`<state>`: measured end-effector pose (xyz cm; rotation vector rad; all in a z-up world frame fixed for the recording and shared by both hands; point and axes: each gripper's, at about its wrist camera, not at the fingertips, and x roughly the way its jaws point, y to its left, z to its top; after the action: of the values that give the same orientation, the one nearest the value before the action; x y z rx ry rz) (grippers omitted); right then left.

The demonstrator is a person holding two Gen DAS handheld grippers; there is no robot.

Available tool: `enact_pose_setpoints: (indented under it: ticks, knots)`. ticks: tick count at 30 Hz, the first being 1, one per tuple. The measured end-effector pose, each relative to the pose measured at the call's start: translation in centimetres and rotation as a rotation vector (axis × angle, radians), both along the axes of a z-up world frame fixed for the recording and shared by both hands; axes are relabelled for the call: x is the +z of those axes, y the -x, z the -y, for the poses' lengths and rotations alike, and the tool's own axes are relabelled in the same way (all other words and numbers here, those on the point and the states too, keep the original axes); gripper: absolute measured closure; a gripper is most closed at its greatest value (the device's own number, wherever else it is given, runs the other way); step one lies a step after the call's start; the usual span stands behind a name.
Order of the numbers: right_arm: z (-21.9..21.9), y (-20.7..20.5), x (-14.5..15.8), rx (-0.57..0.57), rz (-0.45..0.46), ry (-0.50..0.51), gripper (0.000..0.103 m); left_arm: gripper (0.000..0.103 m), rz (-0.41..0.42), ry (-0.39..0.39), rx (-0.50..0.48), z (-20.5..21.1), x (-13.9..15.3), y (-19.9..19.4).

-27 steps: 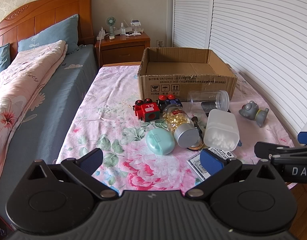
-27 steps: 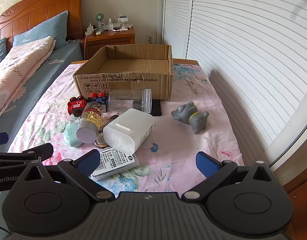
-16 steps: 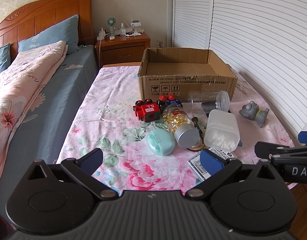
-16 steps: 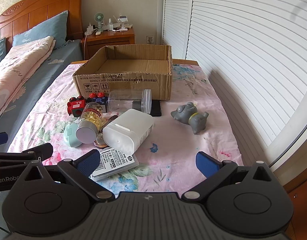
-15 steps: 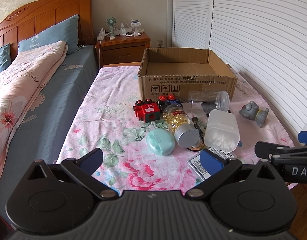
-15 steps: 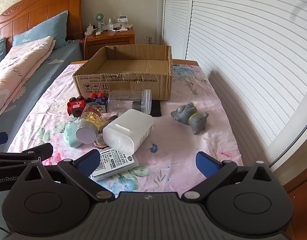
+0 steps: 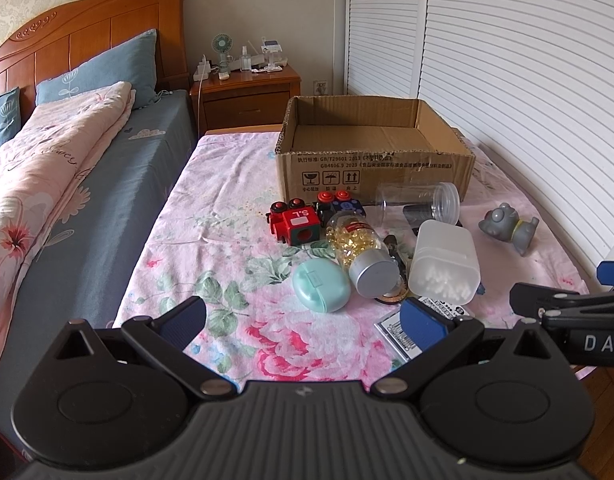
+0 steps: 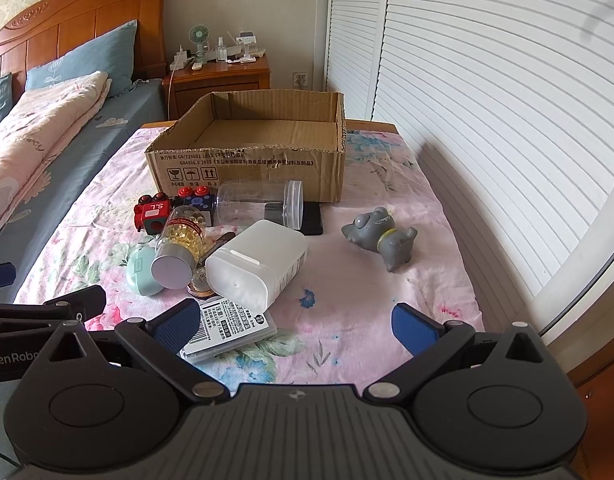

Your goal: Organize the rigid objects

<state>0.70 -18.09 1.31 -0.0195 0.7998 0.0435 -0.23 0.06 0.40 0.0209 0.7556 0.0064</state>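
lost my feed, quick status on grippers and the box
Left gripper and right gripper open, empty. Cardboard box empty. Toys and jars clustered in front of it.

Open left gripper (image 7: 303,322) above a floral-sheeted surface crowded with small objects.

Its blue-padded jaws stand wide apart with nothing between them, over the pink floral sheet (image 7: 211,240). Ahead lies a mint-green oval plastic case (image 7: 321,285), touching a clear bottle of yellow capsules with a silver cap (image 7: 361,254) lying on its side. Right of that is a frosted white plastic container of cotton swabs (image 7: 445,264). A red toy train block (image 7: 295,226) sits near an open brown cardboard box (image 7: 373,160) (empty inside). A grey rubber animal figure (image 7: 509,228) lies well apart, right.
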Motion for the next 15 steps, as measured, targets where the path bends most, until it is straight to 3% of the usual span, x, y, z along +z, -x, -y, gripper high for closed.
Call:
enact_pose_setpoints:
  ticks: [15]
  knots:
    - [-0.16,-0.34,0.18,0.009,0.008,0.021,0.000,0.001,0.004,-0.005,-0.009,0.10,0.01,-0.54]
